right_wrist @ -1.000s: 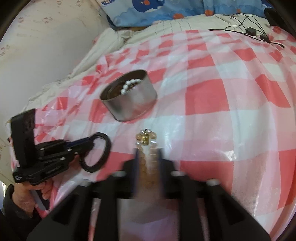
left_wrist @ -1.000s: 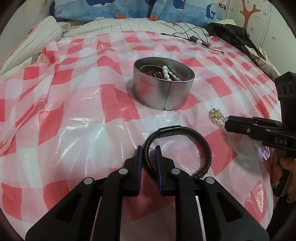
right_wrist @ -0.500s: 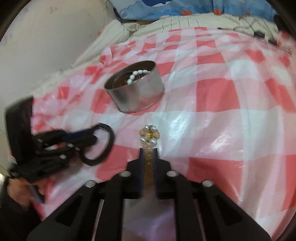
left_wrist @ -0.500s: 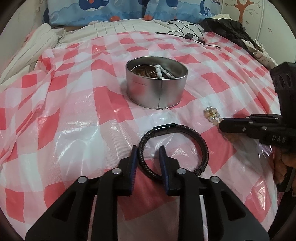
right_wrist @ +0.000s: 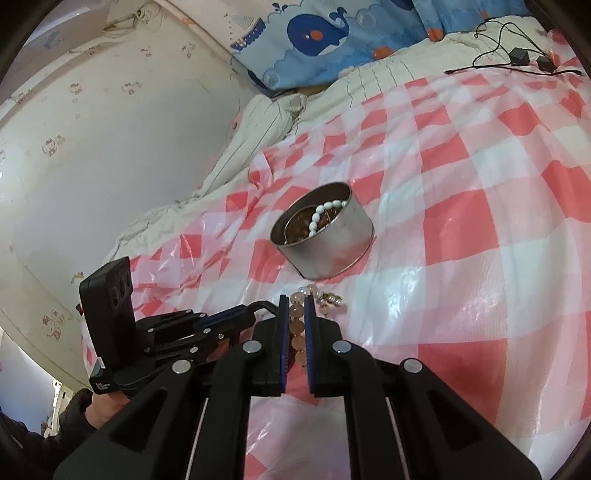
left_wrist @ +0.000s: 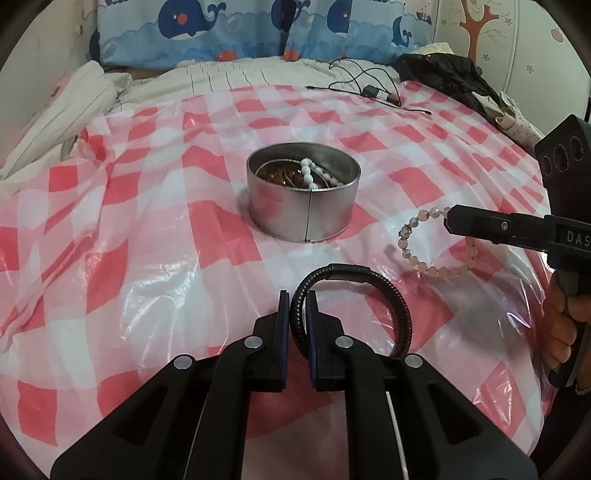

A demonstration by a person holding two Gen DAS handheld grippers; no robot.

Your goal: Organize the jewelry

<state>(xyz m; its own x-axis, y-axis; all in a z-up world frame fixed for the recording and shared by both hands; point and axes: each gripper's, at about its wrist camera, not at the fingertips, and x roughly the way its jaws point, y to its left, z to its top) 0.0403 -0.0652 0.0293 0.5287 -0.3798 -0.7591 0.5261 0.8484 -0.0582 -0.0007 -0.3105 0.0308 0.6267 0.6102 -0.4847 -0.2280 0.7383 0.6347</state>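
A round metal tin (left_wrist: 303, 218) (right_wrist: 328, 254) stands on the red-and-white checked plastic cloth (left_wrist: 147, 258). It holds brown jewelry and a white pearl strand (left_wrist: 310, 175) (right_wrist: 321, 214). My left gripper (left_wrist: 297, 299) is closing its jaws on the cord of a black braided bracelet (left_wrist: 402, 314), which stands tilted up off the cloth. My right gripper (right_wrist: 295, 301) (left_wrist: 448, 218) is shut on a pink bead bracelet (left_wrist: 406, 243) (right_wrist: 297, 325). The bead loop hangs from its tips just right of the tin and above the cloth.
At the far end of the bed lie whale-print pillows (left_wrist: 221, 33), a black cable with a charger (left_wrist: 369, 90) and dark clothing (left_wrist: 443, 74). A wall (right_wrist: 110, 147) runs along the bed's left side. A hand (left_wrist: 561, 325) holds the right gripper's handle.
The right gripper shut on the pink bead bracelet and lifted it off the cloth toward the tin. The left jaws narrowed on the black bracelet, which now tilts upward.
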